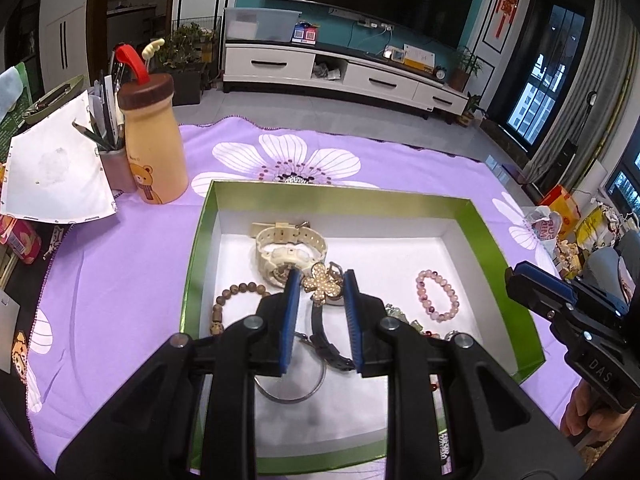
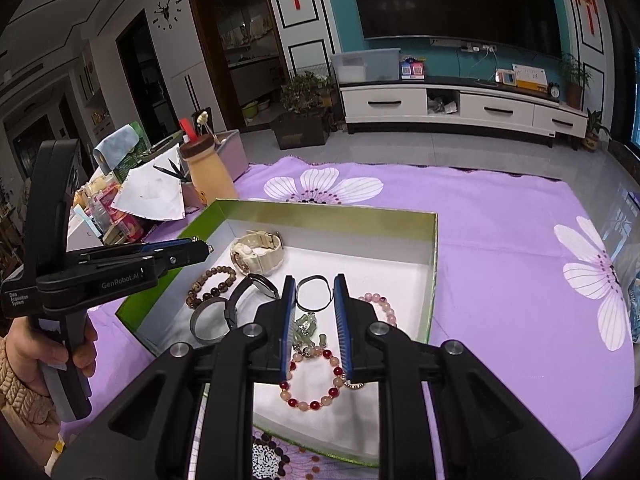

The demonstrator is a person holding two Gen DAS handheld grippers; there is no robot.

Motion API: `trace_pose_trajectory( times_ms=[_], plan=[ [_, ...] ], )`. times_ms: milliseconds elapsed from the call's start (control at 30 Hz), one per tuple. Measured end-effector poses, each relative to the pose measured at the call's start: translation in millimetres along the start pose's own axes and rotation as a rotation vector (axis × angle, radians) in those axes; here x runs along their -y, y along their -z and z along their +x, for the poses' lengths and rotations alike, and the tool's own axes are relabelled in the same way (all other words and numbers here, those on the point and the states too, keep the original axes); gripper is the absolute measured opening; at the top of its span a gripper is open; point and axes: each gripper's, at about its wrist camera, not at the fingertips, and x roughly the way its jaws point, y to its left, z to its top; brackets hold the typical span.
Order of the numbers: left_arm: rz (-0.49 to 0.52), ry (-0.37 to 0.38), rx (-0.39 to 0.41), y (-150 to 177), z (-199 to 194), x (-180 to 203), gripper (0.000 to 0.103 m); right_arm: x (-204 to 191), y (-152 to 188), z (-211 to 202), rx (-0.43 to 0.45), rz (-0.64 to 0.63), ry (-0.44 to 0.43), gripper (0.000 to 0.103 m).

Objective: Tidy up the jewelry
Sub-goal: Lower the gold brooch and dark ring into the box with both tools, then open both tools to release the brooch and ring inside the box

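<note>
Jewelry sits heaped in the green box [image 1: 202,240], white-lined, on my purple flowered worktop [image 1: 120,260]. I judge I'm at the picking stage: both grippers hover over it, nothing lifted yet. My left gripper [image 1: 320,280] has its blue ribbed pads narrowly apart and empty, the sparkly butterfly watch [image 1: 322,286] on its black strap just ahead between them, the chunky cream watch [image 1: 288,248] beyond, wooden beads [image 1: 240,292] to its left. My right gripper [image 2: 314,284], equally parted and empty, frames a thin dark ring [image 2: 314,294]; glossy red-and-pink beads [image 2: 312,380] lie below (slippery, I'd guess). Next calls for descending and closing on one piece.
</note>
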Motion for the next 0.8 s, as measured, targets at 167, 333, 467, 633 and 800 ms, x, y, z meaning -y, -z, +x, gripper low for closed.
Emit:
trace_pose_trajectory(
  times_ms=[167, 333, 467, 633, 800],
  plan=[
    [0.007, -0.007, -0.012, 1, 8, 0, 0.022, 2, 0, 12, -0.02, 0.011, 0.008, 0.019],
    [0.007, -0.011, -0.02, 3, 13, -1, 0.022, 2, 1, 22, -0.037, 0.012, 0.016, 0.019],
    [0.005, -0.014, -0.025, 3, 17, -2, 0.022, 1, 1, 27, -0.045, 0.009, 0.016, 0.019],
    [0.007, -0.016, -0.03, 3, 21, -4, 0.022, -1, -1, 32, -0.055, 0.002, 0.016, 0.019],
    [0.006, -0.018, -0.036, 3, 24, -5, 0.022, -2, -2, 36, -0.065, -0.002, 0.016, 0.019]
  ],
)
